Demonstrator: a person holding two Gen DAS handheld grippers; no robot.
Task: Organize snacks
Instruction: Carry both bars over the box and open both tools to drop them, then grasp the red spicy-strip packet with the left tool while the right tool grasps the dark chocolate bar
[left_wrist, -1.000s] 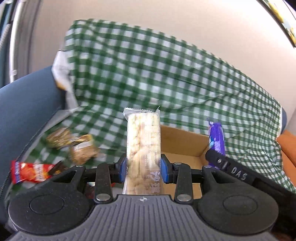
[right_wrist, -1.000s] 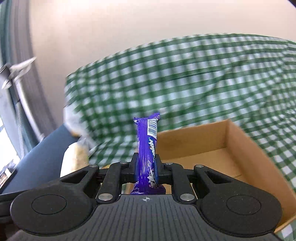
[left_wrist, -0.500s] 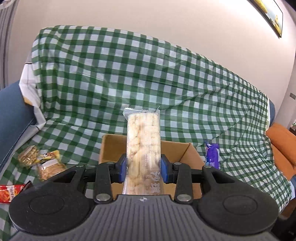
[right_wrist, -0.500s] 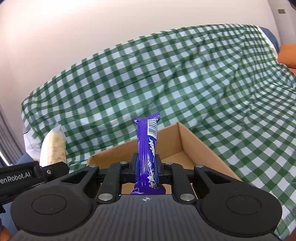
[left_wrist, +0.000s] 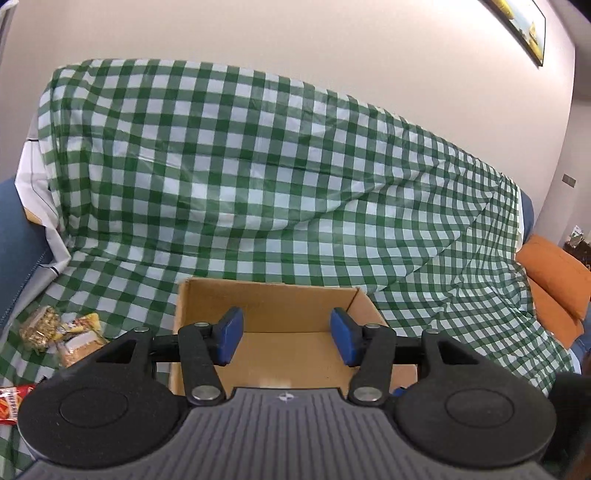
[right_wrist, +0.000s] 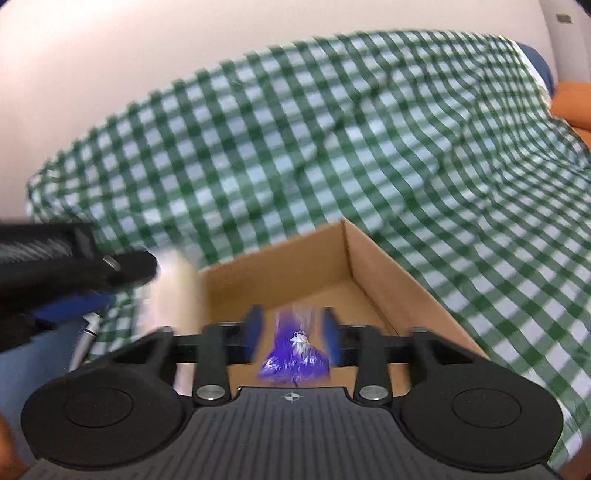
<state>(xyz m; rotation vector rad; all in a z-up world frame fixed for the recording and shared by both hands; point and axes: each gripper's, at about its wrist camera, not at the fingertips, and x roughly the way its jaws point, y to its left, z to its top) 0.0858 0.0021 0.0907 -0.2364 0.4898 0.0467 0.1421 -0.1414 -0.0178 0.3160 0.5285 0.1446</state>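
Now both claws tilt over the cardboard box (left_wrist: 266, 306), left claw (left_wrist: 286, 336) opening empty, right claw (right_wrist: 291, 334) opening around a purple bar (right_wrist: 295, 354)

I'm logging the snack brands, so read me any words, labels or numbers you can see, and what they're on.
None can be read.
Red snack packet: yellow print, cut off at the edge, illegible.
Yellow-labelled snack packs: print too small.
Purple bar: white markings blurred by motion.
Cardboard box: no print visible.

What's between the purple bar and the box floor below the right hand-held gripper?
Nothing visible. The purple bar sits blurred between the opening jaws of the right hand-held gripper, over the open cardboard box; the floor shown is bare.
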